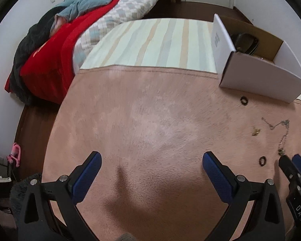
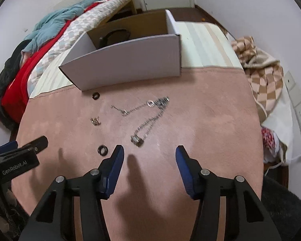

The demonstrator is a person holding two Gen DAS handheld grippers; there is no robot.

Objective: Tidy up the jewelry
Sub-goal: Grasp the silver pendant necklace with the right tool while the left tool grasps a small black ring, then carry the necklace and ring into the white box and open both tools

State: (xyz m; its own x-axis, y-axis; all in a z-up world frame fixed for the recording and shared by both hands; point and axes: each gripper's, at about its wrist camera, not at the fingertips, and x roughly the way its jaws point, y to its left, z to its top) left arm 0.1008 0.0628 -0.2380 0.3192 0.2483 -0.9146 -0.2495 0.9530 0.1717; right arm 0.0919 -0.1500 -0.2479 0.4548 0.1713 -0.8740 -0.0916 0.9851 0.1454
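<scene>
Item: jewelry lot, unsorted, on a pink plush cloth over the worktop.
- Silver chain necklace, loose, pendant end nearest the right gripper.
- Two dark rings: one just before the box, one beside the right gripper's left finger.
- Small gold piece, possibly earrings.
- White cardboard box: holds a dark, unidentifiable object; no jewelry visible inside.
- Left gripper: jaws wide, empty.
- Right gripper: jaws parted, empty.
Progress: apparently nothing stowed; every piece remains.

Both wrist views steeply downward, close over shared pink mat.
</scene>
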